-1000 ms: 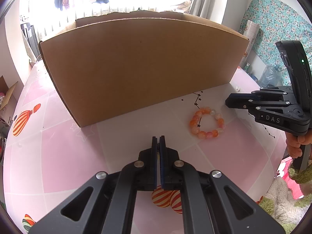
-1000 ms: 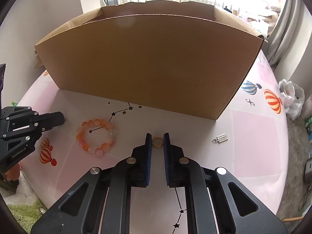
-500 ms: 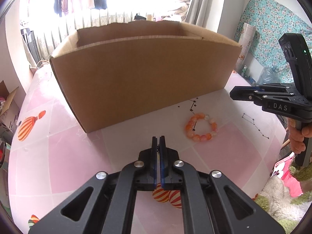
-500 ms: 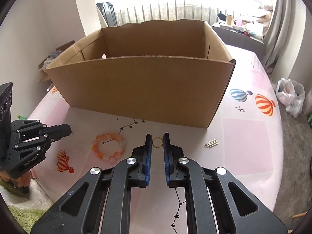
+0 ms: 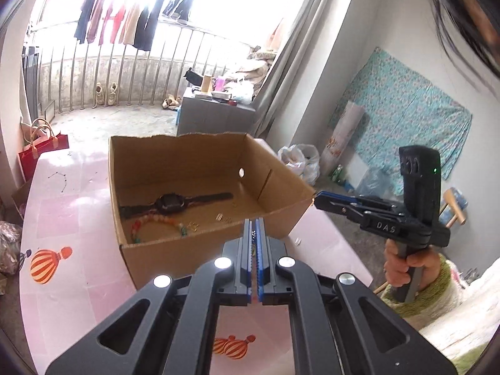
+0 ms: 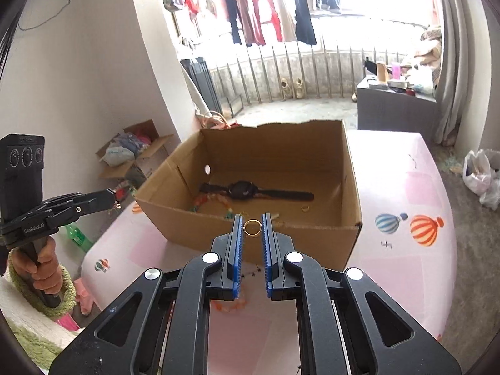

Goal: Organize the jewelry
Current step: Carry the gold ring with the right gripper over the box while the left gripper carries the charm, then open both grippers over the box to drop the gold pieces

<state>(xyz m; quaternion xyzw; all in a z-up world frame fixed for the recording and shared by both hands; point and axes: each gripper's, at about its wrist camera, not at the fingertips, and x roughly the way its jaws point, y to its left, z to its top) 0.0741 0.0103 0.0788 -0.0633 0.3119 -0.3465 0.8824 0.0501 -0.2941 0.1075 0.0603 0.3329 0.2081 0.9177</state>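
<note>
Both grippers grip jewelry (right (image 6: 252,227): gold ring (image 6: 252,227)) near box (image 6: 351,187).

Watch (image 5: 175,203) & bracelet (image 5: 156,223) in box (image 5: 200,259), on table (image 5: 62,281).

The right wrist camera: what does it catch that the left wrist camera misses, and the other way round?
Only the right wrist view shows the thin gold ring pinched in the right claw, and a second gold ring on the box floor. Only the left wrist view shows the turquoise floral cloth on the wall. Both show the open brown cardboard box holding the black wristwatch and a string of orange beads.
</note>
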